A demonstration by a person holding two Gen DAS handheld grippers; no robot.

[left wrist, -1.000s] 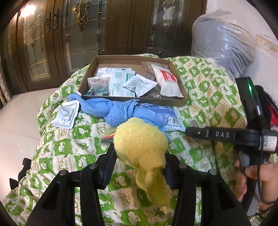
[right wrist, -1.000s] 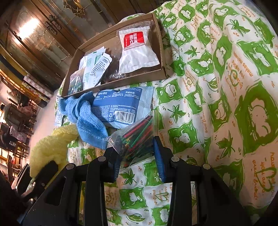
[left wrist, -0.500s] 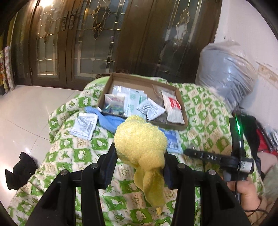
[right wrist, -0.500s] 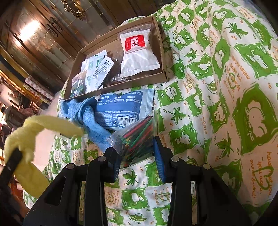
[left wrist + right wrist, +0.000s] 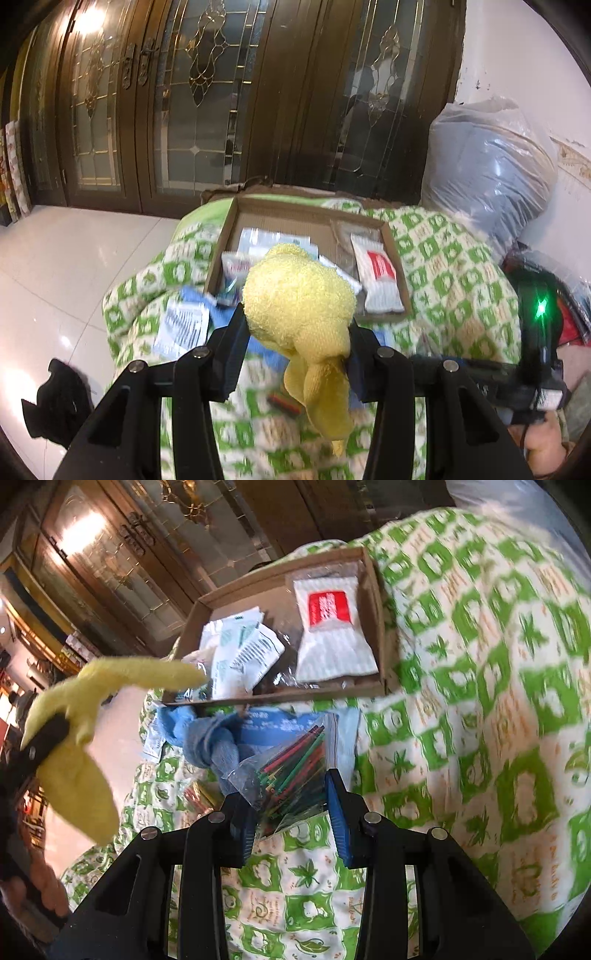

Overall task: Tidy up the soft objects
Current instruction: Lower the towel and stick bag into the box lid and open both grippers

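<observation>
A fluffy yellow cloth [image 5: 299,299] is pinched between my left gripper's [image 5: 295,332] fingers, its tail hanging below them, high above the quilt. The right wrist view shows that same yellow cloth [image 5: 77,771] at the left, lifted in the air. My right gripper [image 5: 290,797] is shut on a clear bag of coloured sticks [image 5: 291,768], raised just above the quilt. Behind the bag lie a knotted blue towel [image 5: 210,746] and a blue packet [image 5: 273,727]. A shallow cardboard box [image 5: 382,627] beyond them holds several packets, among them a white one with a red label [image 5: 332,635].
A green-and-white quilt [image 5: 480,701] covers the bed. A white sachet [image 5: 184,326] lies on its left side. A grey bundle in plastic [image 5: 487,177] sits at the far right by the wall. Dark glazed doors [image 5: 221,110], white floor tiles [image 5: 74,266] and a black object [image 5: 55,402] lie beyond.
My left gripper has risen with the yellow cloth, so the bed looks smaller and further below. The right gripper has lifted a little with the stick bag.
</observation>
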